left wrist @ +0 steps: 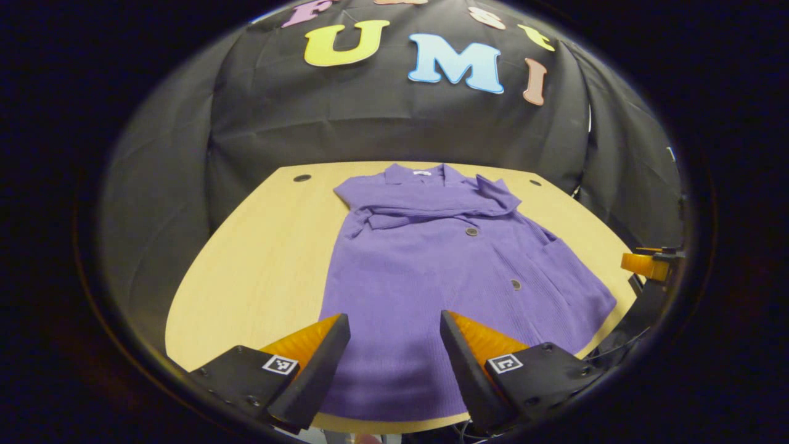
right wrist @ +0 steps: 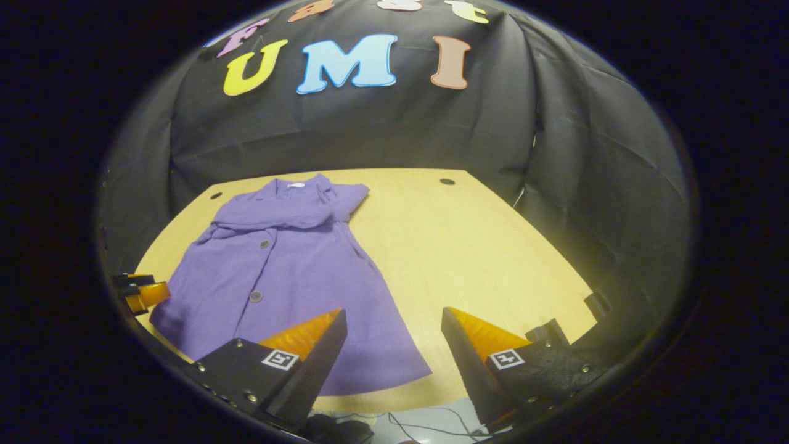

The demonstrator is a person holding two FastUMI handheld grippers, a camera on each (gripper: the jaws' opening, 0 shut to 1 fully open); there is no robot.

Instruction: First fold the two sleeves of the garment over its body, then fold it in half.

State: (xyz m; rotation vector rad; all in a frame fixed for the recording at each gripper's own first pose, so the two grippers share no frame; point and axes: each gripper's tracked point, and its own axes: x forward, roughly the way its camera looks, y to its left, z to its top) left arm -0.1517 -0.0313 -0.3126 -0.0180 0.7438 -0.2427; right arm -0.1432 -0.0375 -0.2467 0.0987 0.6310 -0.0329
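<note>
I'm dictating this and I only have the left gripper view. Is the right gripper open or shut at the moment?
Observer: The right gripper is open, with nothing between its fingers.
Operator: What is in front of it?
Observer: The near hem corner of the purple button-front garment lies by one finger.
Operator: And by the other finger?
Observer: Bare light wooden table, which stretches wide beside the garment.
</note>
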